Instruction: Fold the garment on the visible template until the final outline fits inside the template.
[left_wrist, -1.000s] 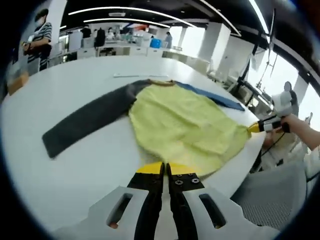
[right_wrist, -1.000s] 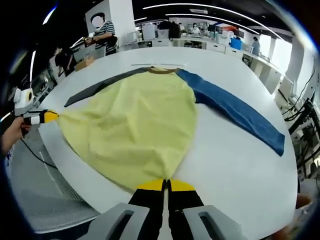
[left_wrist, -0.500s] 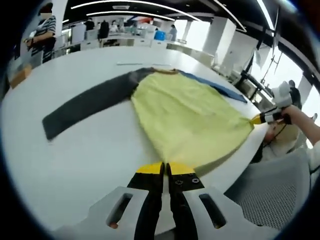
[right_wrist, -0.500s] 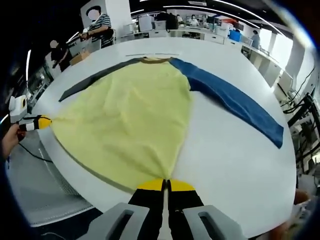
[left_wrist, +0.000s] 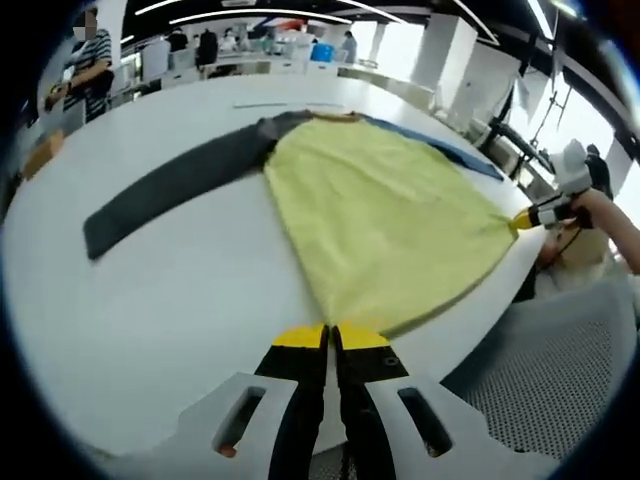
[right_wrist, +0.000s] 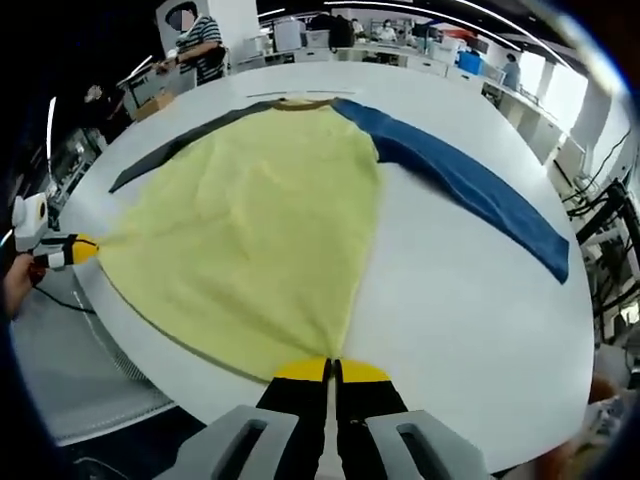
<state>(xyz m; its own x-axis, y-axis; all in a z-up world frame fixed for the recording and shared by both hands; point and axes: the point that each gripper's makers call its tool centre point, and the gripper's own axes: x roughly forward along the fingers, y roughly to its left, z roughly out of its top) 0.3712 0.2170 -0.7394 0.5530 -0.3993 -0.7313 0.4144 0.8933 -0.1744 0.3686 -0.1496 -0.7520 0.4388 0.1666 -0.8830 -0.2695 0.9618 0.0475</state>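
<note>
Left gripper view: low at the near counter (left_wrist: 150, 300) edge, facing across it, close behind closed jaws. Right gripper view: same low, close stance from the hem's other corner. Shared: yellow garment (left_wrist: 390, 220) (right_wrist: 250, 220), counter (right_wrist: 450, 330), each other's gripper (left_wrist: 528, 218) (right_wrist: 75, 250).

We see a large white table (left_wrist: 150, 290) with a grey mesh chair (left_wrist: 560, 370) at its near edge. Beyond it, a person in a striped top (right_wrist: 205, 35) stands near a brown box (right_wrist: 152, 103), with more desks and people behind.
</note>
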